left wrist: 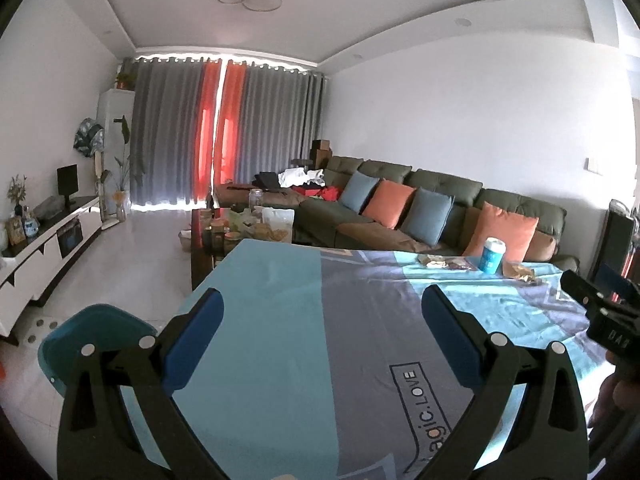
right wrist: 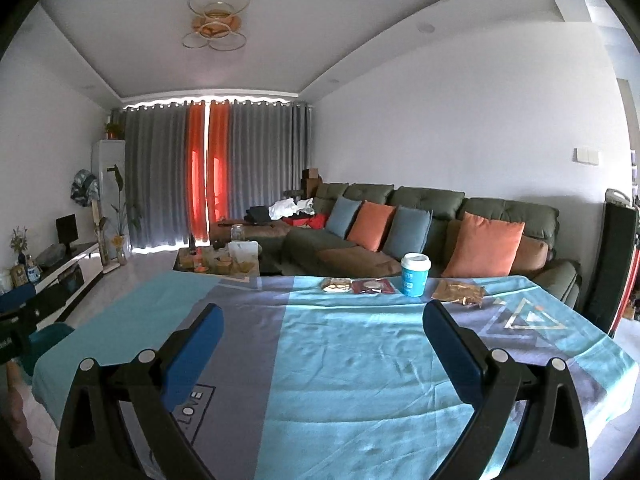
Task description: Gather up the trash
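I hold both tools above a tabletop (right wrist: 360, 360) draped in blue cloth. The left hand-held gripper (left wrist: 322, 312) and the right hand-held gripper (right wrist: 323, 328) are spread wide, pinching nothing. The trash lies along the far edge: one paper cup (right wrist: 415, 274), upright, and three wrappers (right wrist: 372, 286) beside it. I judge I should reach forward with the right, taking flat wrappers low by an edge. A teal bin (left wrist: 80, 340) waits left.

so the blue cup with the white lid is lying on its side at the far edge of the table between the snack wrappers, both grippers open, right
Not quite: the cup stands upright, as the right wrist view shows. It is at the table's far edge among the wrappers, and the left gripper and right gripper are open.
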`<state>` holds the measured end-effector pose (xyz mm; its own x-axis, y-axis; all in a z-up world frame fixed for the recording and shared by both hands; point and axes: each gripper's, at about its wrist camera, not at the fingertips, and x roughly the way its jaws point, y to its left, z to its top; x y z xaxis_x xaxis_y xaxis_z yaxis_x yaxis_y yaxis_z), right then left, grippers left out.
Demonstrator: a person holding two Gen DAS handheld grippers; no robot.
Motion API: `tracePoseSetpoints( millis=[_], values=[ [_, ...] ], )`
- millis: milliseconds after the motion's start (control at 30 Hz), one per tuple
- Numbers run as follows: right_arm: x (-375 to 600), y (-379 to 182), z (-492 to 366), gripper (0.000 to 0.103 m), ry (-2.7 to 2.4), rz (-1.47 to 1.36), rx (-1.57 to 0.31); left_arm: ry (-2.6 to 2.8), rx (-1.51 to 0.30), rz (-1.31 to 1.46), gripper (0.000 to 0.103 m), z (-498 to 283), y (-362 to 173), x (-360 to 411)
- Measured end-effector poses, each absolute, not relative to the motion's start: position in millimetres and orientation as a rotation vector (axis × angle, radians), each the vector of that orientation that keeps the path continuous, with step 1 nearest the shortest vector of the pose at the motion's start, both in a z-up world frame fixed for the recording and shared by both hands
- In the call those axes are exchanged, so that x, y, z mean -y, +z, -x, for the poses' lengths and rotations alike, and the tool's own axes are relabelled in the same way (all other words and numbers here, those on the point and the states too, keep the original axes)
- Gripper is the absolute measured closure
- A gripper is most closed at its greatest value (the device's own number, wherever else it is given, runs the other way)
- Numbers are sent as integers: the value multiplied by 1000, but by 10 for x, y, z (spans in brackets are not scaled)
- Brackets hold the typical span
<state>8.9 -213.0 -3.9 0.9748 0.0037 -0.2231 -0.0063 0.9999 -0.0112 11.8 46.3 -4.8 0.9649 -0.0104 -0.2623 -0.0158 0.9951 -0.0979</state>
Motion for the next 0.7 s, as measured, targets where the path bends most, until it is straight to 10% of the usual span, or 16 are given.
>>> tracePoseSetpoints(
  millis=[700],
  values=[
    [2024,-192,228,7,-6,51,-216,46,-201,48,5,287,-87,-407]
  ],
)
